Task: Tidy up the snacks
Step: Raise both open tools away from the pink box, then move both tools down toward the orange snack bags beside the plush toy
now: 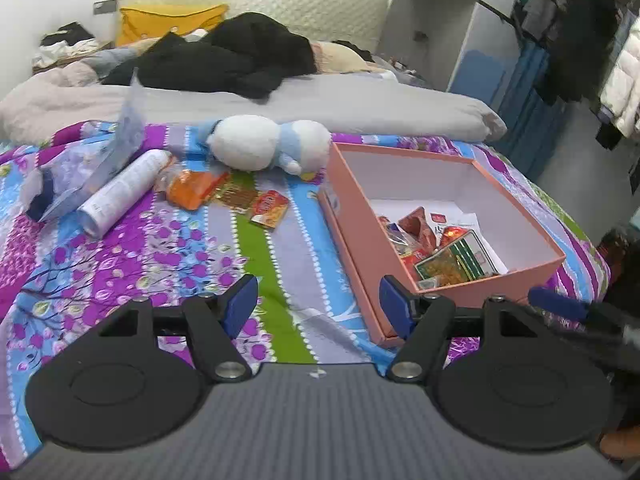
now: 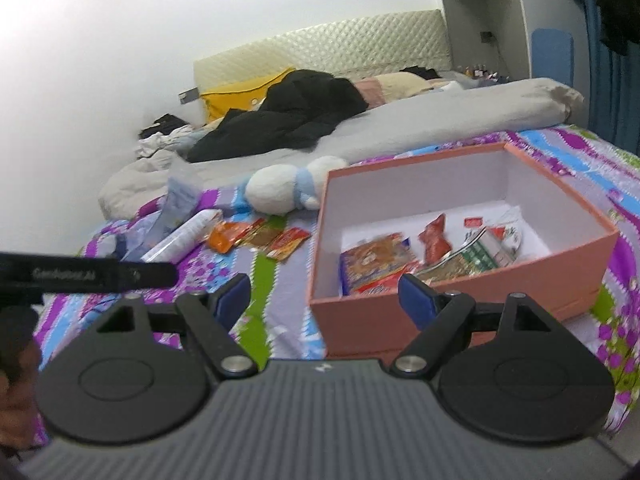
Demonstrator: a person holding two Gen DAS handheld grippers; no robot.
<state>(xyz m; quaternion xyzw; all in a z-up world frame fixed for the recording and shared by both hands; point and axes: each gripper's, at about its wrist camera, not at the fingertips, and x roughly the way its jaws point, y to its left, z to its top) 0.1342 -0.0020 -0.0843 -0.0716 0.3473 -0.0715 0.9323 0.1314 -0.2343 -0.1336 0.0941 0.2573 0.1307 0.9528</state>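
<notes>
Three snack packets (image 1: pixel 236 196) beside white tube (image 1: pixel 124 192), plush toy (image 1: pixel 268 142) behind

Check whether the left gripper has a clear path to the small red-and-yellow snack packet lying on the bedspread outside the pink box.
Probably yes: the left gripper is open and empty, and only bare bedspread lies between it and the red-and-yellow snack packet.

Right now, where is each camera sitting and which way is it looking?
Left wrist: sits on the left tool, looking down across the bed at loose snack packets and the pink box; the right tool's blue tip shows at right.
Right wrist: sits on the right tool, facing the pink box; the left tool and a hand show at left.
Shared: box, packets, plush toy.
</notes>
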